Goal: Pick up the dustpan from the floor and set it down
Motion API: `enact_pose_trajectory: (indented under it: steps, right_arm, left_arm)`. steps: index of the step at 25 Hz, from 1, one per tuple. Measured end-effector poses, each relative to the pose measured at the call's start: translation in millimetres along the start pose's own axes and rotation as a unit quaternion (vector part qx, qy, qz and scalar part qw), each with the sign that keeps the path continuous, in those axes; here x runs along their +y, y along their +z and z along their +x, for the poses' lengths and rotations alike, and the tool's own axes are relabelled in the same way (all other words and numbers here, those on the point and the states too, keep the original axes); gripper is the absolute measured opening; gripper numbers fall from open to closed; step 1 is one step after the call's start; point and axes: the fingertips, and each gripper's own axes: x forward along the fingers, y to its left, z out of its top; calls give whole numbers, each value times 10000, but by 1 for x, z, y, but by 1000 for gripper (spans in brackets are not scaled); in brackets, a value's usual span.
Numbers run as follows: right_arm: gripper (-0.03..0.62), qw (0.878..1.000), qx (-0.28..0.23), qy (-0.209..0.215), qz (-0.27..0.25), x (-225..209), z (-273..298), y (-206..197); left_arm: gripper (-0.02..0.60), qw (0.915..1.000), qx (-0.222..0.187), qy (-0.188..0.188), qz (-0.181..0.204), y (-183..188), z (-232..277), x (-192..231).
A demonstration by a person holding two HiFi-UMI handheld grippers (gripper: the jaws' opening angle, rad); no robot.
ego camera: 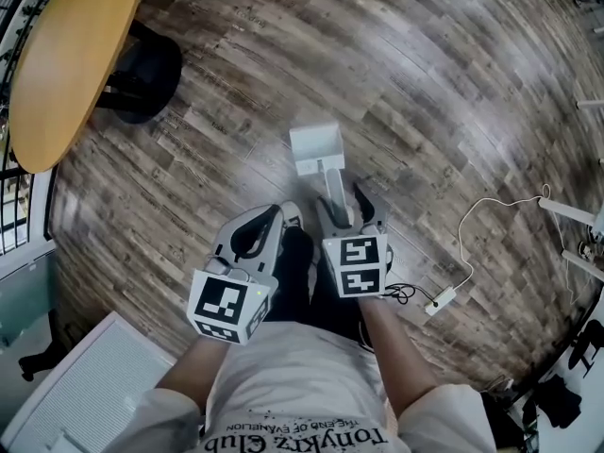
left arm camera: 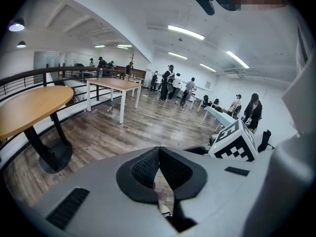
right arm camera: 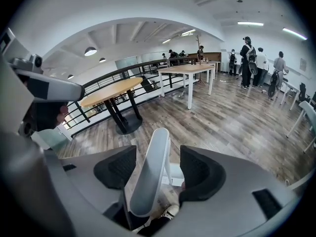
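Note:
The white dustpan (ego camera: 316, 149) stands on the wood floor in the head view, its handle (ego camera: 335, 189) reaching back toward me. My right gripper (ego camera: 346, 199) is open around that handle. In the right gripper view the handle (right arm camera: 153, 167) runs up between the two black pads (right arm camera: 116, 168), with a gap on each side. My left gripper (ego camera: 281, 217) hovers just left of it, shut with nothing in it. In the left gripper view its pads (left arm camera: 173, 169) meet at the tip, and the right gripper's marker cube (left arm camera: 236, 142) shows beside it.
A round wooden table (ego camera: 66, 55) on a black base (ego camera: 142, 74) stands at the far left. A white cable with a small box (ego camera: 444, 298) lies on the floor at right. A white panel (ego camera: 85, 394) sits at lower left. Several people stand by tables (right arm camera: 187, 69) far off.

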Motion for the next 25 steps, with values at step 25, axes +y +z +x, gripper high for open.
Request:
enact_pose_trajectory:
  steps: [25]
  right_arm:
    - [159,9991,411,58,126,-2,40,-23]
  left_arm:
    - [23,9991,337,75,-245,-28,10,18]
